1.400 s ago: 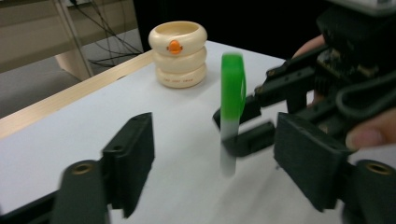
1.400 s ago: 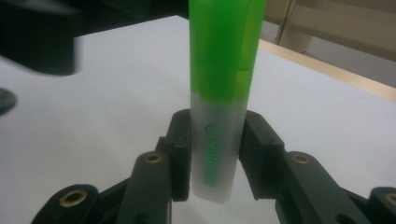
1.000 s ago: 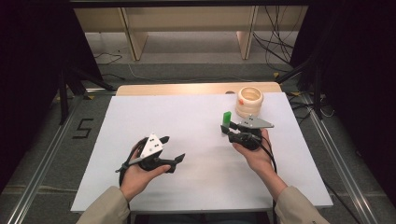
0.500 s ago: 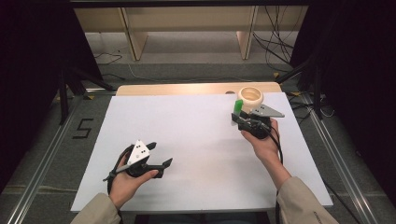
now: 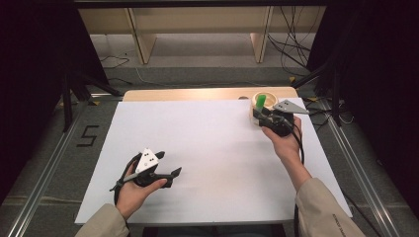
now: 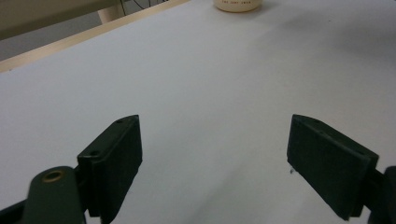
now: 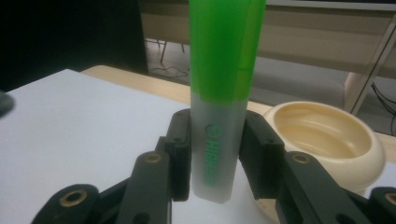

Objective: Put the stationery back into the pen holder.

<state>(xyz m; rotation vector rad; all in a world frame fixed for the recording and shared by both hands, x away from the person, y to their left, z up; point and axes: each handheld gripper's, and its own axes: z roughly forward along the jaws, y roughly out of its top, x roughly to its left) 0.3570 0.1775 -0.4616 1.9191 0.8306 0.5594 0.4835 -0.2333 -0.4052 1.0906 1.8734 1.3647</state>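
We keep the right hand-held gripper [image 7: 212, 154] clenched on the green highlighter [image 7: 222, 93], upright beside the cream bowl [image 7: 327, 135] at the desk's [image 5: 207, 143] far right, and should centre it over the rim before letting go. The highlighter has a frosted barrel and bright green cap. The left hand-held gripper [image 6: 212, 163] rests released, near left

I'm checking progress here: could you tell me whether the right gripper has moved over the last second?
Yes. The right gripper, shut on the green highlighter, moved toward the table's far right corner, up to the cream bowl.
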